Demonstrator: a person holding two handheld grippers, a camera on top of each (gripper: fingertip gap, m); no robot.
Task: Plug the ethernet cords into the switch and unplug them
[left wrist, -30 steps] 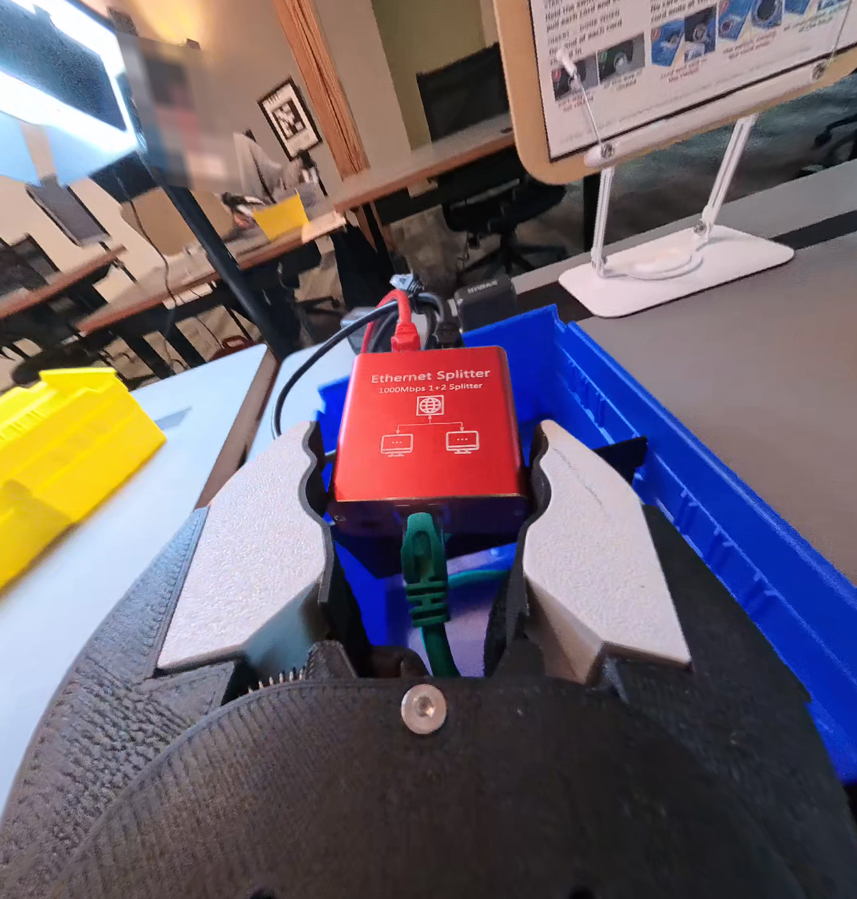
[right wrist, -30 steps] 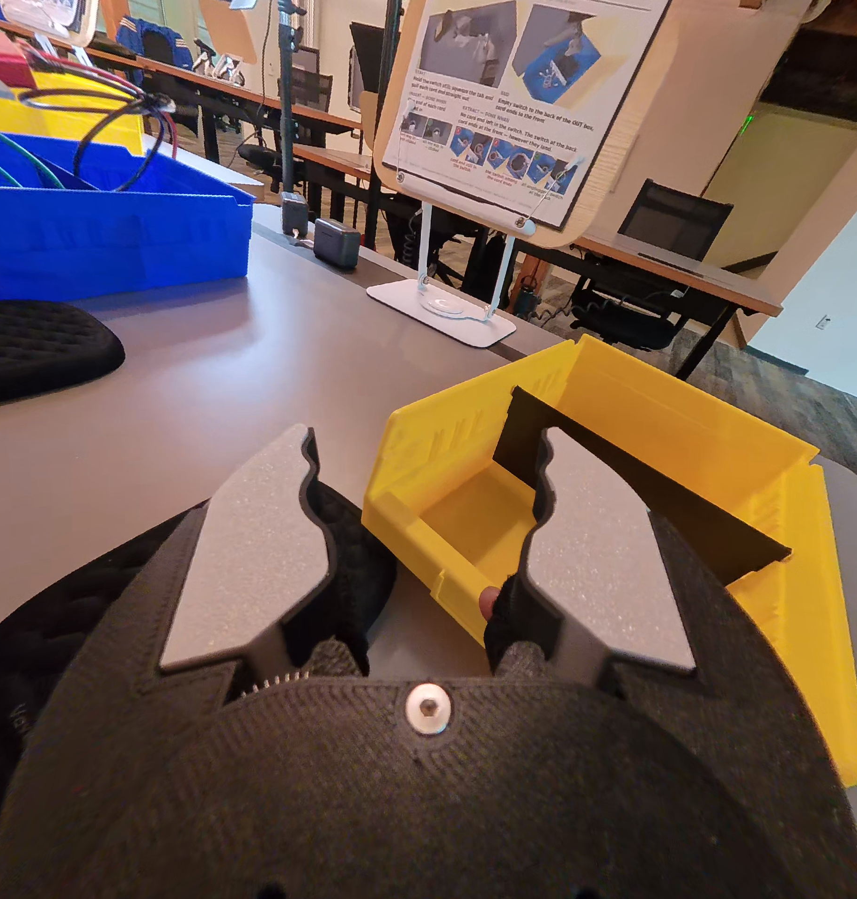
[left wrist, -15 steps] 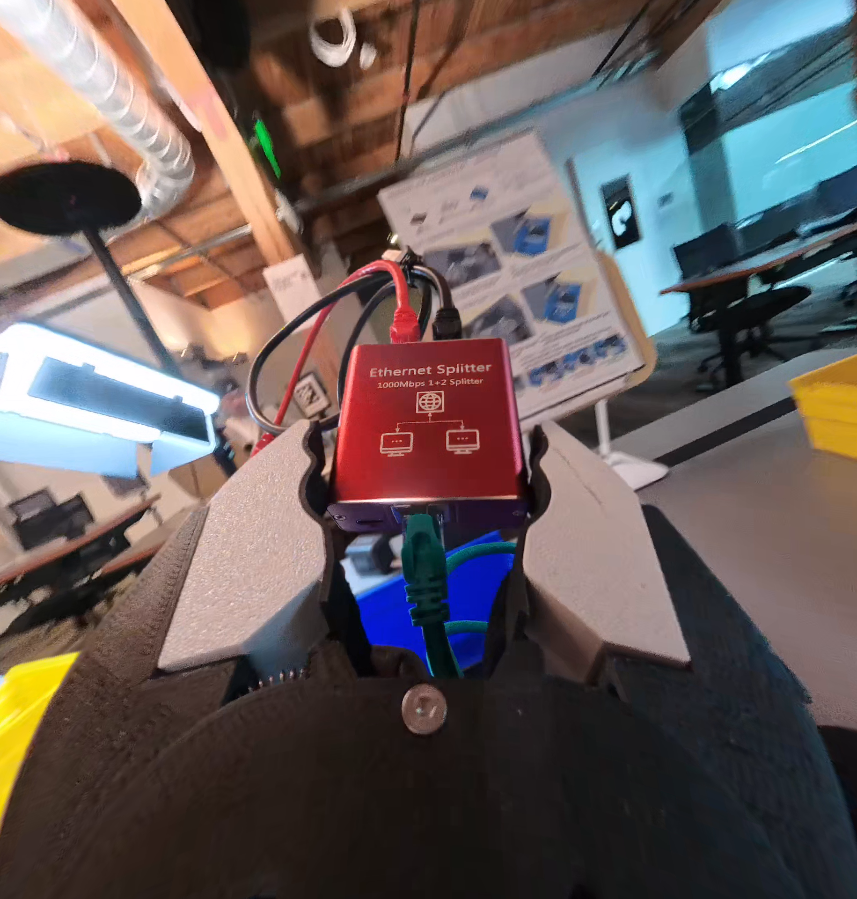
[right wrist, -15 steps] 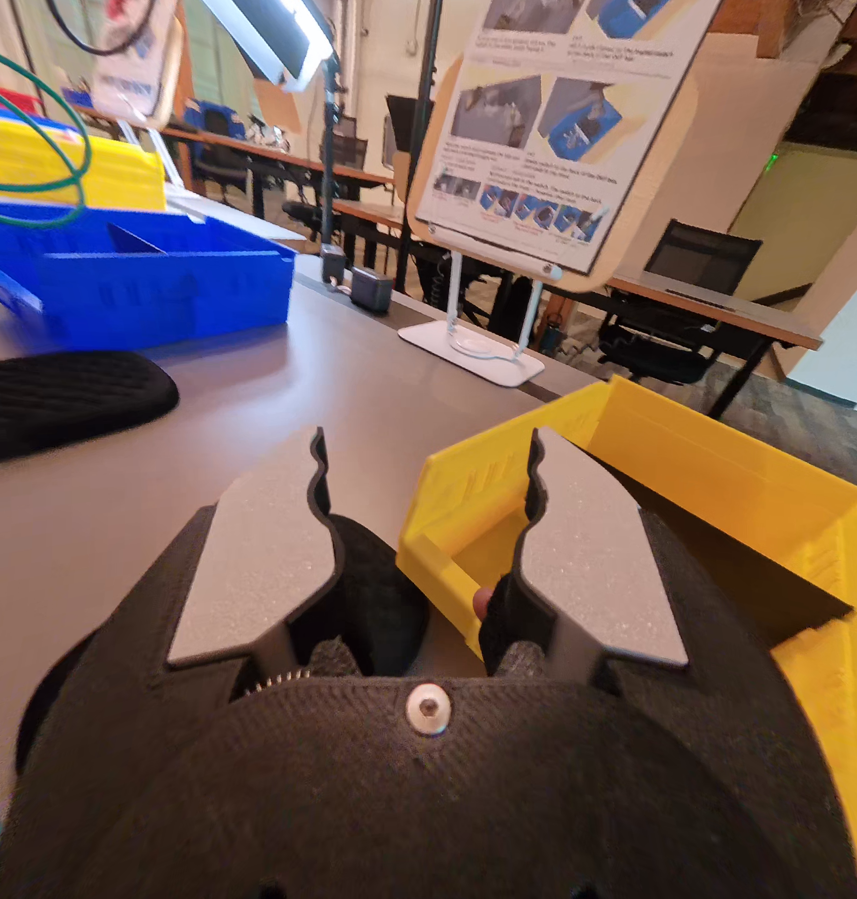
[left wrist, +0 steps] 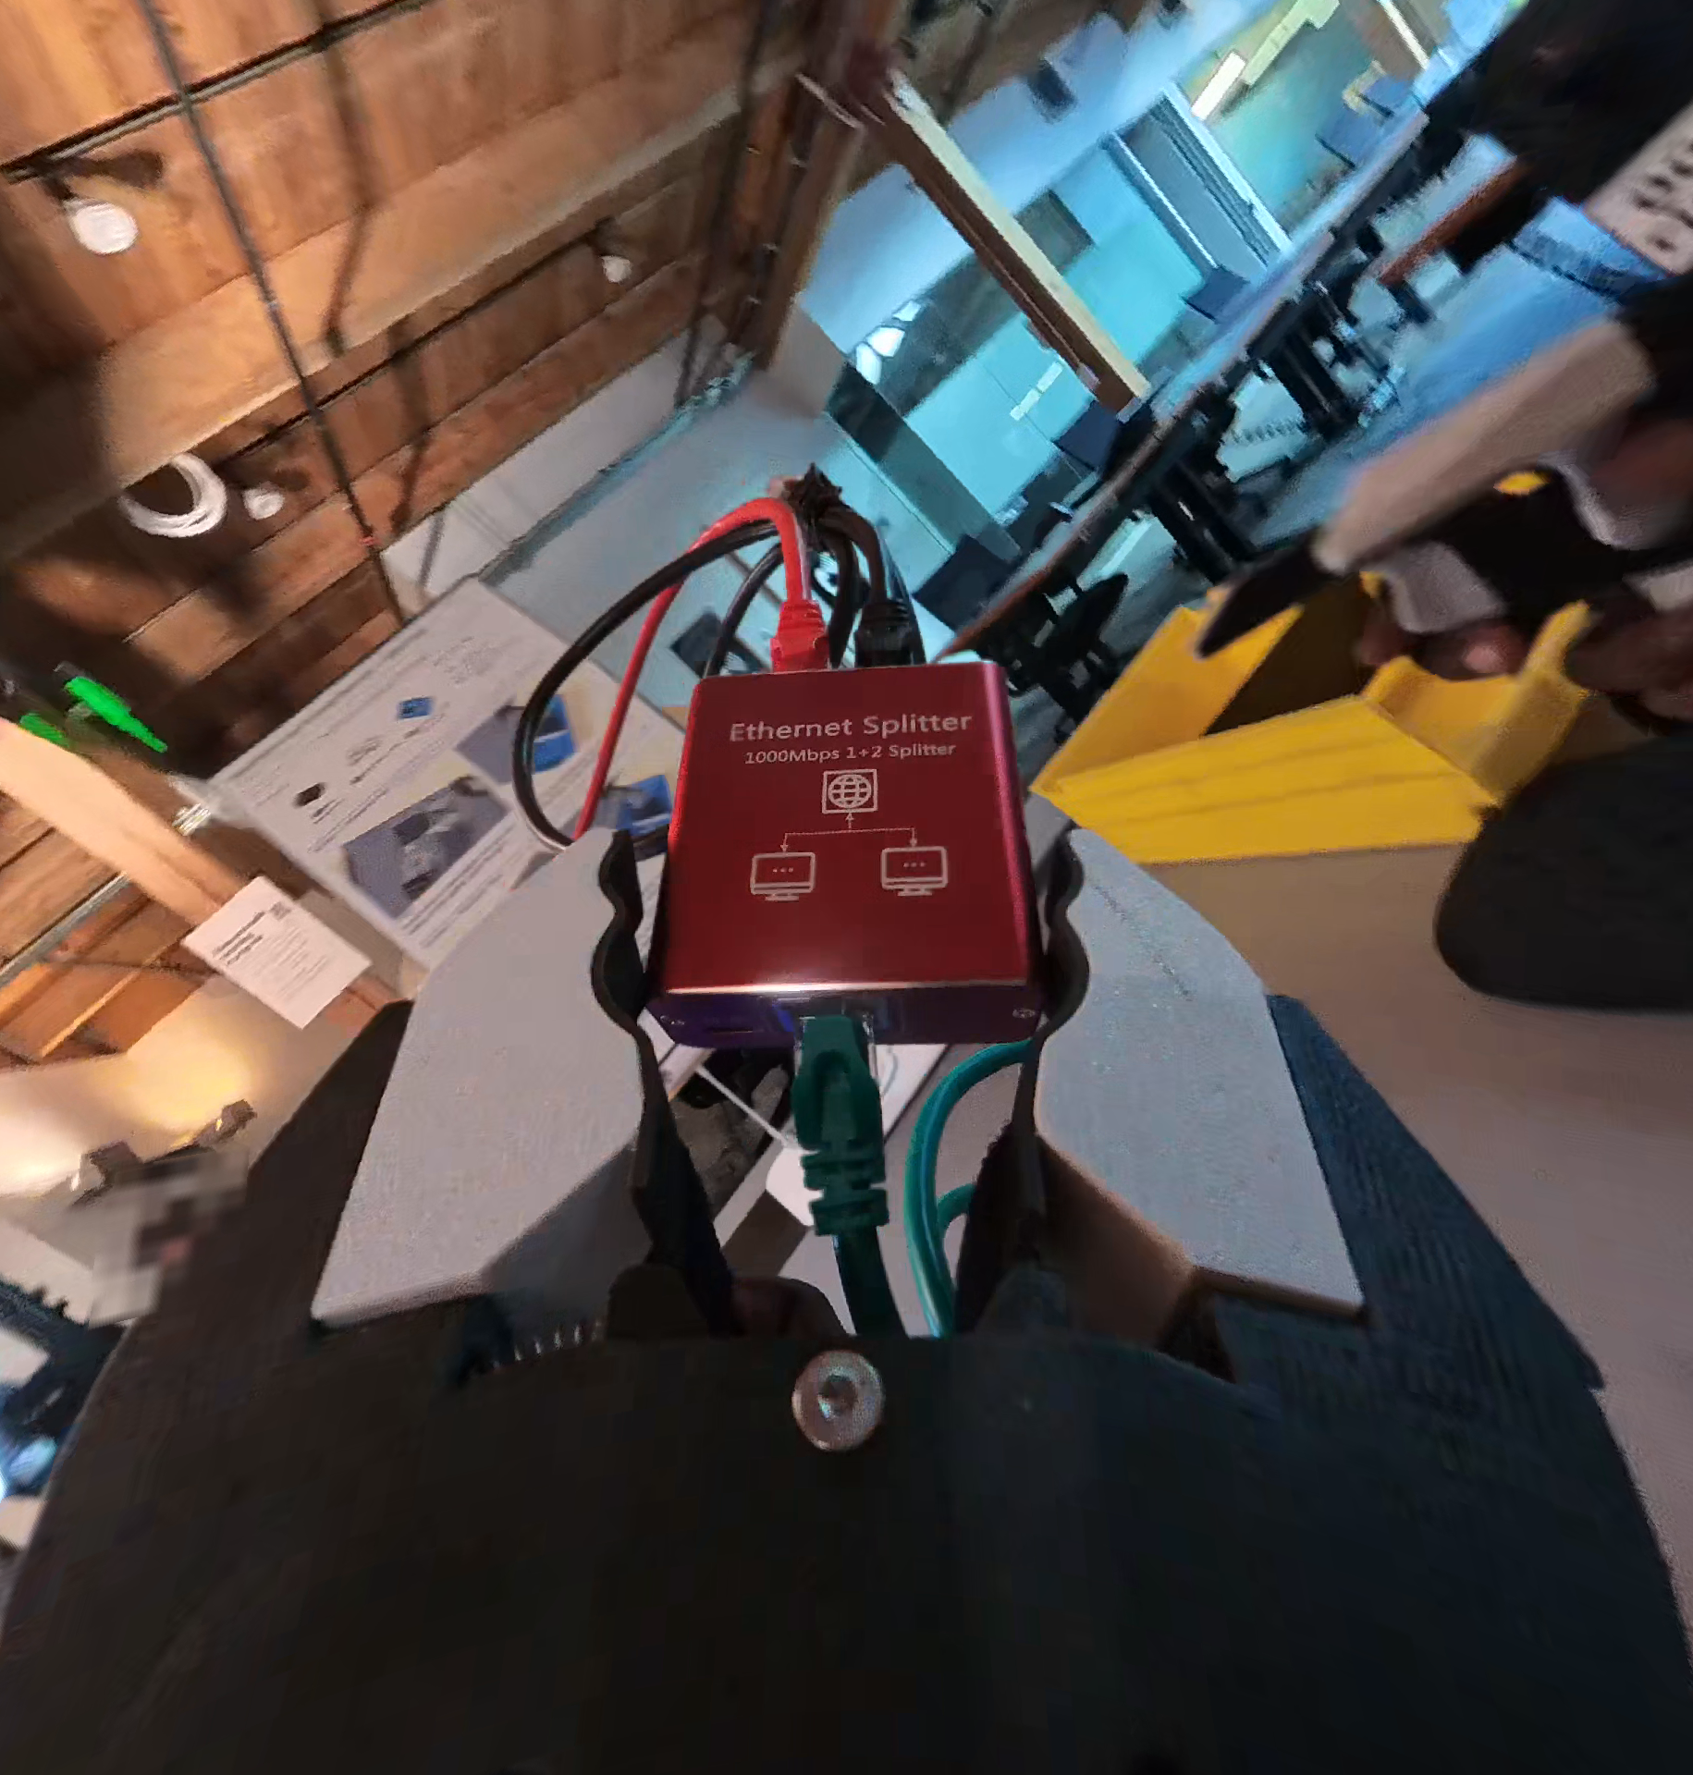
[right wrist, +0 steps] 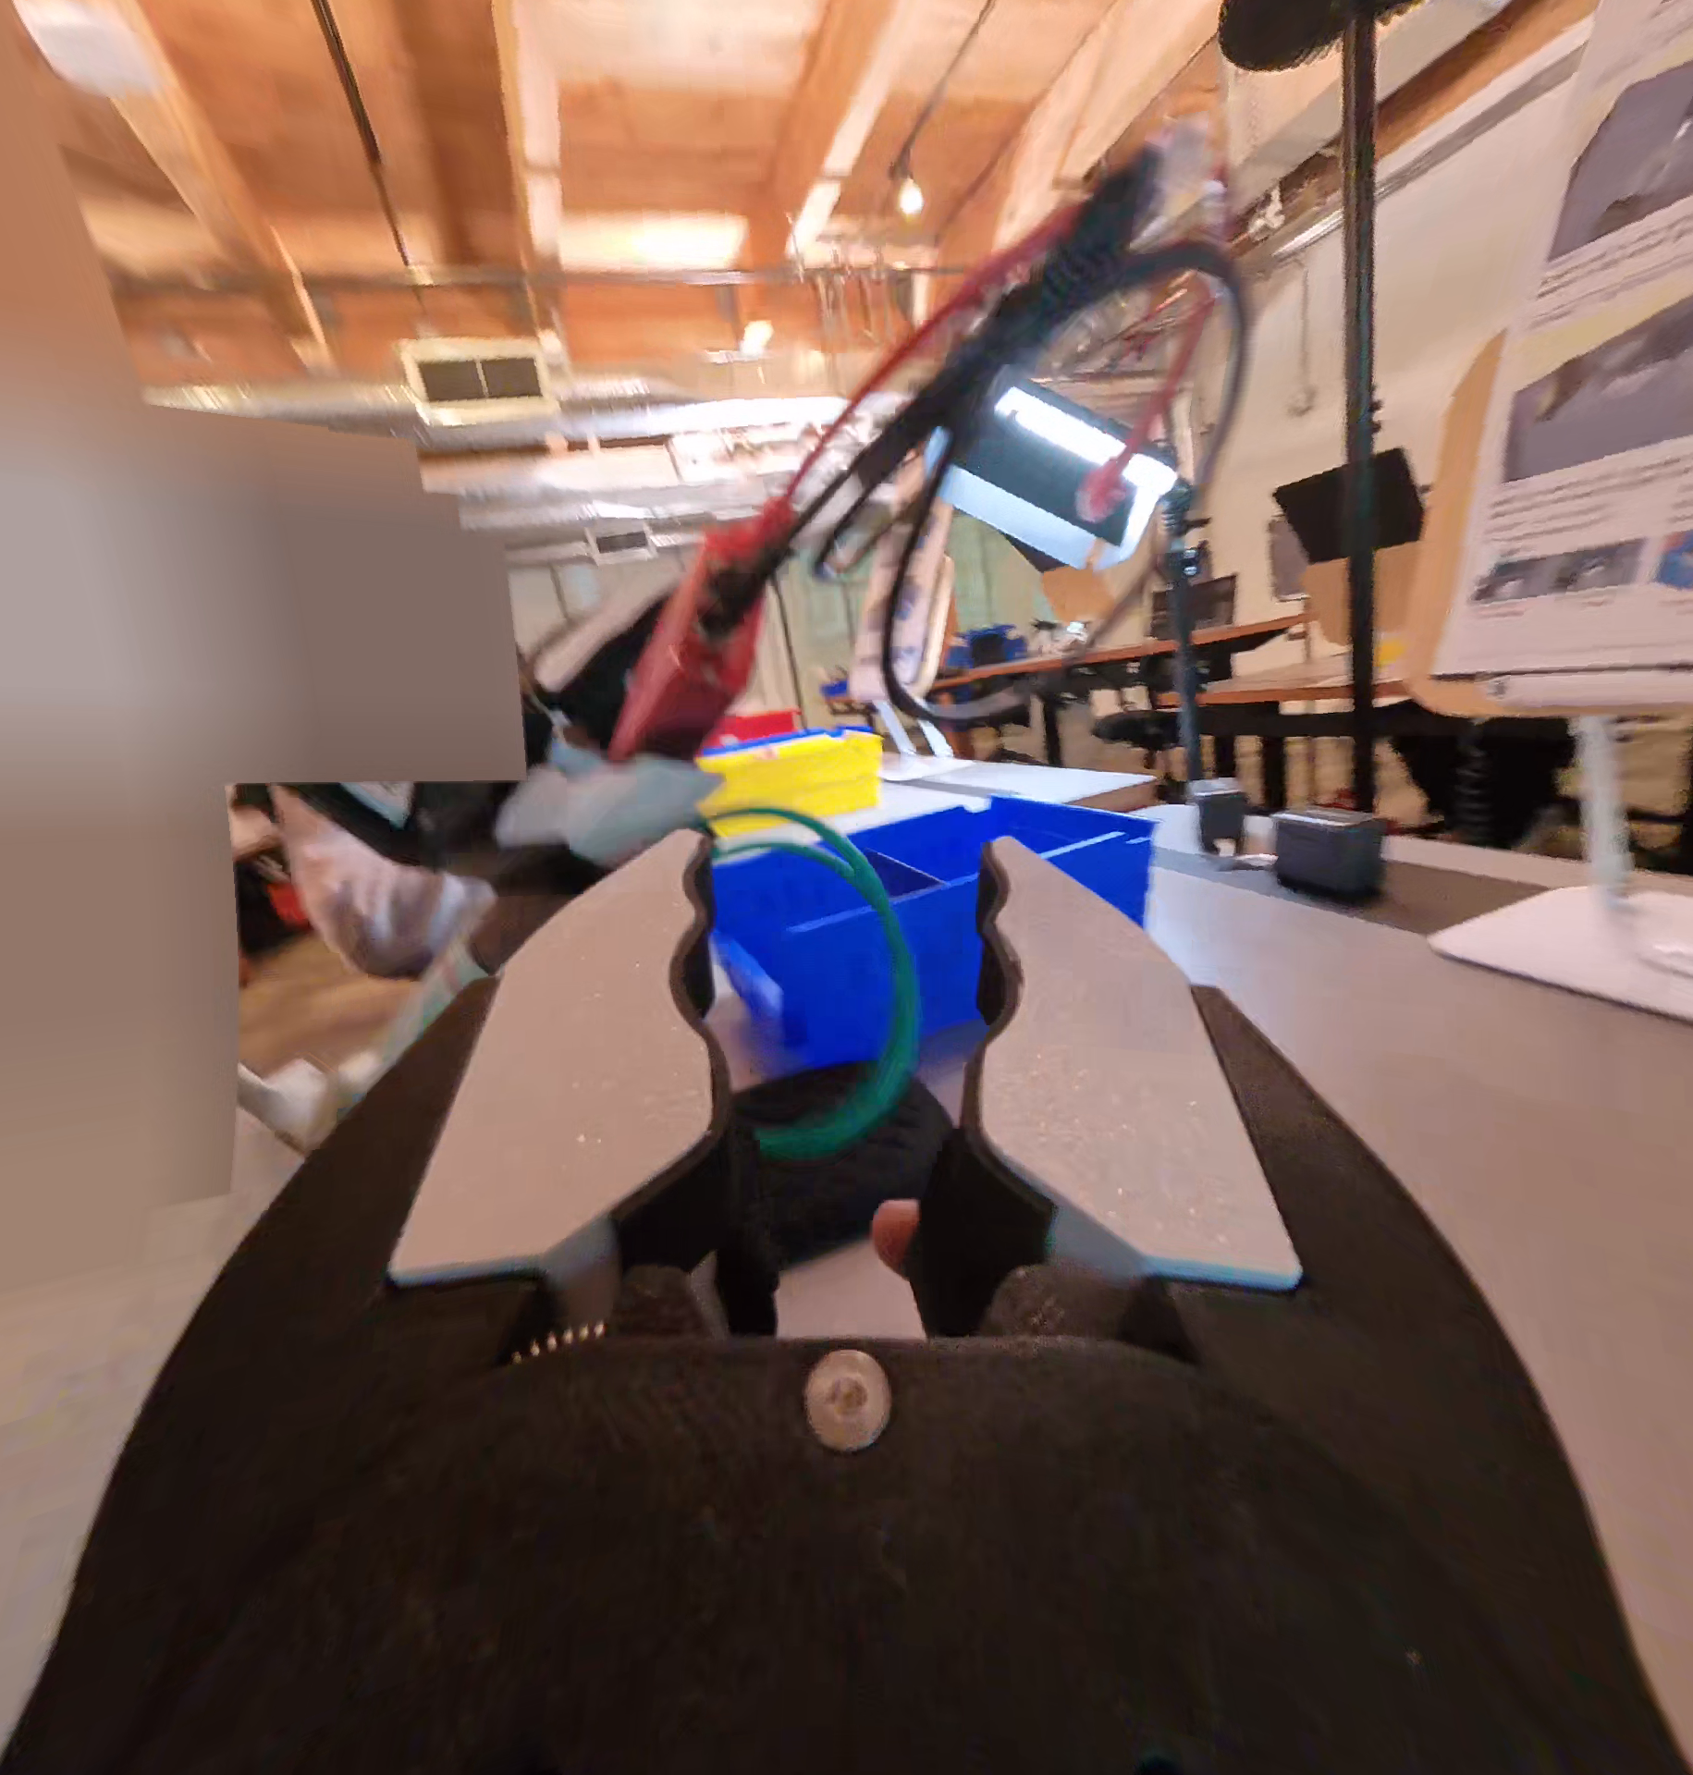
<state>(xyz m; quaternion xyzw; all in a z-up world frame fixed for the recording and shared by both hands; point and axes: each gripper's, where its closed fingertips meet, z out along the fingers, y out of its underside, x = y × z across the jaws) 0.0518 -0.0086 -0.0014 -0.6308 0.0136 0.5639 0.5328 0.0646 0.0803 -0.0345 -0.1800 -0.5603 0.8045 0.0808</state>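
Between the grey fingers of the left gripper (left wrist: 847, 946) sits one red ethernet switch (left wrist: 847, 836), its two side walls pinched by the jaws and the whole box lifted clear of the table (left wrist: 1457, 1133). White lettering and three small icons are printed on its top face. Three cords are plugged in: one green ethernet cord (left wrist: 840, 1143) in the near face, running back toward the camera, and one red cord (left wrist: 802, 629) beside one black cord (left wrist: 885, 629) in the far face. Red and black loop up together to a dark tie above the switch. Right of the switch, one yellow bin (left wrist: 1303, 759) stands on the table, with the other gripper blurred above it.

From the right wrist view, the right gripper (right wrist: 842, 946) has its jaws spread with nothing between them. Beyond them the green cord hangs in a loop in front of one blue bin (right wrist: 929, 936) with a divider inside; a second yellow bin (right wrist: 794, 773) stands behind it. Higher up, blurred, the switch is held tilted with its red and black cords trailing. A board (right wrist: 1611, 365) of printed instruction sheets stands on a white base at right.
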